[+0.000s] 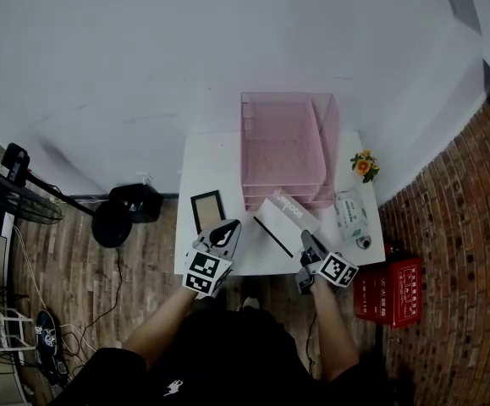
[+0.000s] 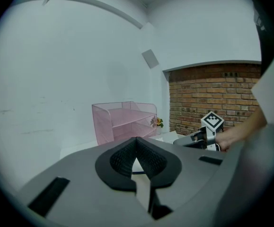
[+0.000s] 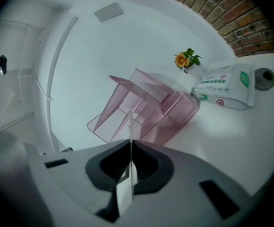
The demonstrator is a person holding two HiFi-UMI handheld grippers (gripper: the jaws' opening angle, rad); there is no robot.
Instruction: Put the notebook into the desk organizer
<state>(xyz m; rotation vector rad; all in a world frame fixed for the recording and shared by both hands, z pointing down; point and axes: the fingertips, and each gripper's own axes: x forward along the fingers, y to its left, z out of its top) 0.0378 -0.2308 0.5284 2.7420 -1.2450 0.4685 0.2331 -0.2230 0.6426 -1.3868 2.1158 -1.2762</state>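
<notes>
Head view: my R gripper [image 1: 310, 242] clenched on notebook [image 1: 283, 216] edge, holding it over table [image 1: 206, 163] just before pink organizer [image 1: 285, 142], prob to slide it in; L gripper [image 1: 225, 233] closed on nothing, idle near frame [image 1: 207, 211].

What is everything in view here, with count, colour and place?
white rectangular table: one, white, against the wall.
pink wire-mesh desk organizer: one, pink, table's back.
white notebook: one, white, before the organizer, in right claw.
dark-framed picture frame: one, dark, flat, table's left.
orange flower sprig: one, orange-green, table's right rear corner.
white-and-green wipes pack: one, table's right edge.
red crate: one, red, floor, right.
black round object: one, floor, left; unidentifiable.
left claw: one, grey, shut, empty, over table's front left.
right claw: one, grey, shut on notebook.
</notes>
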